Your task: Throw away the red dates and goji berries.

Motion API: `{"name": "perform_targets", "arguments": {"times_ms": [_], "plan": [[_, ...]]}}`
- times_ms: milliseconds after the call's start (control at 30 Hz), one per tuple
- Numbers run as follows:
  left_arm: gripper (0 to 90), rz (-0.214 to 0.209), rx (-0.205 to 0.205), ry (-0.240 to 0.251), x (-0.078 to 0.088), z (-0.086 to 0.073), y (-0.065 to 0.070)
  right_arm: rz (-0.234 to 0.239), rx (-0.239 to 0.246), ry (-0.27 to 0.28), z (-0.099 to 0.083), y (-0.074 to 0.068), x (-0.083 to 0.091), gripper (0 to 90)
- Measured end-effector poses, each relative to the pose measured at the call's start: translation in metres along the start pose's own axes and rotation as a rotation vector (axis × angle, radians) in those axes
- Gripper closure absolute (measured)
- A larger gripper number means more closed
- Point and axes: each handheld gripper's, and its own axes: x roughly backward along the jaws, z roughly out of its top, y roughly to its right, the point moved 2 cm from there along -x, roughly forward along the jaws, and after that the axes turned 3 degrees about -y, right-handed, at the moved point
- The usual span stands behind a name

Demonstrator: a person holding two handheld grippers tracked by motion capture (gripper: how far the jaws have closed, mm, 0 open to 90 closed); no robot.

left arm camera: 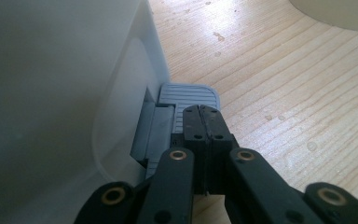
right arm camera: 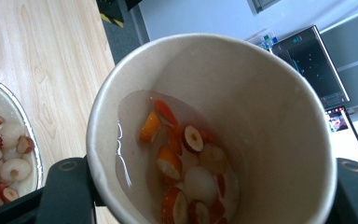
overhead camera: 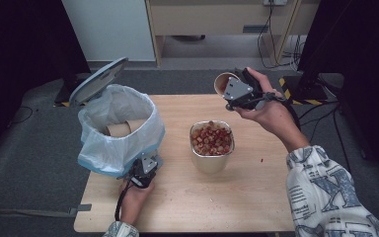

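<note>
The right gripper [overhead camera: 234, 91] is held up above the far right part of the table [overhead camera: 256, 207], its jaws closed on the sides of a paper cup [right arm camera: 242, 107], one black jaw on either side of the cup near the bottom of the right gripper view. The cup is tipped so its mouth faces the camera, and inside it, just beyond the jaws, lie pieces of red and white fruit [right arm camera: 186, 172] in a little liquid. Below and to the near side of the cup stands a metal container [overhead camera: 212, 160] on the table, filled with the same kind of fruit. The left gripper [left arm camera: 204, 122] has its jaws pressed fully together with nothing between them; their tips rest on the grey pedal [left arm camera: 186, 95] at the foot of the bin [overhead camera: 121, 126], whose lid [overhead camera: 97, 79] stands open. Another paper cup lies in the bin's bag.
</note>
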Motion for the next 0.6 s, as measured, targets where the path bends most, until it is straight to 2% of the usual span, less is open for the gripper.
{"name": "perform_targets", "arguments": {"times_ms": [600], "plan": [[89.2, -0.001, 0.003, 0.0, 0.0, 0.0, 0.0, -0.016, 0.051, -0.007, 0.0046, -0.0015, 0.0038, 32.4]]}}
